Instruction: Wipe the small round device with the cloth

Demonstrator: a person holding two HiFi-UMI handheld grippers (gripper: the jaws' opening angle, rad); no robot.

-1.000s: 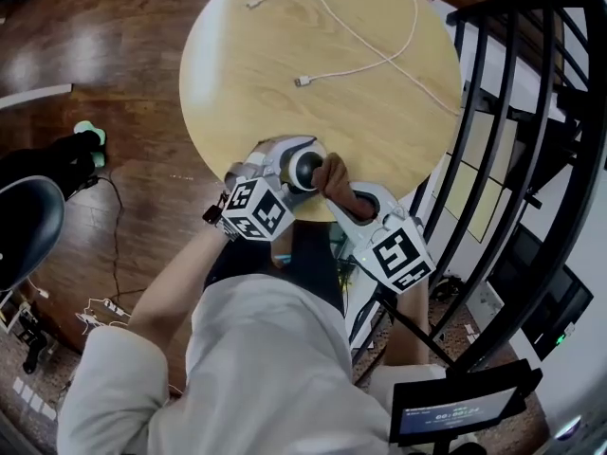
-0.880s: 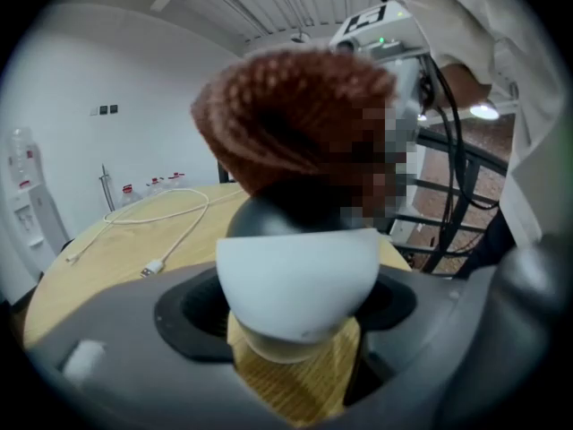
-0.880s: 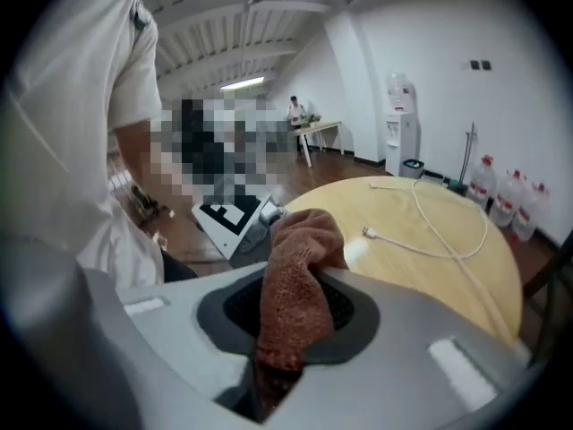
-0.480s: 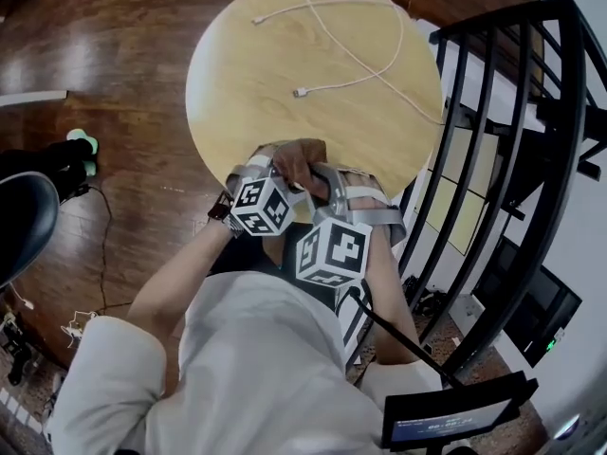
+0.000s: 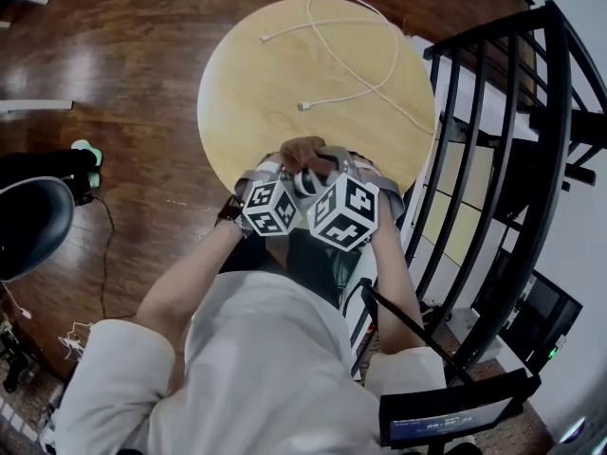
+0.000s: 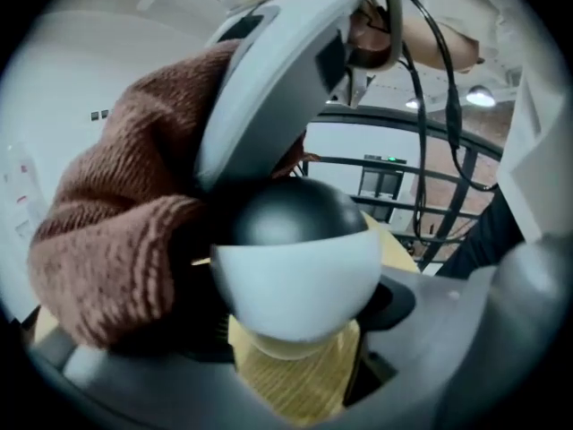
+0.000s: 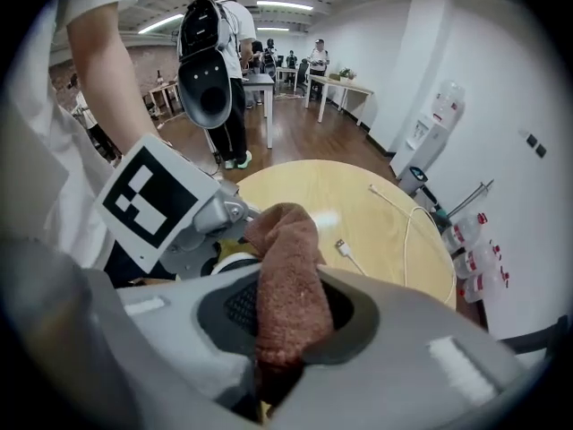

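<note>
The small round device (image 6: 295, 258), a ball with a black top and a white underside, sits between the jaws of my left gripper (image 6: 295, 325), which is shut on it. In the head view the left gripper (image 5: 287, 176) and right gripper (image 5: 327, 167) meet over the near edge of the round wooden table (image 5: 256, 83). My right gripper (image 7: 285, 325) is shut on a brown knitted cloth (image 7: 285, 276). The cloth (image 6: 112, 240) lies against the device's left side and top. Most of the device (image 5: 305, 182) is hidden in the head view.
A white cable (image 5: 365, 55) loops across the far half of the table. A black metal railing (image 5: 493, 159) stands close on the right, and a black chair (image 5: 28, 221) on the left. People (image 7: 219, 52), desks and a water dispenser (image 7: 430, 137) are far behind.
My right gripper has swung left and rolled, so its marker cube now sits beside the left one. The cloth has come over the device. The left gripper has stayed put.
</note>
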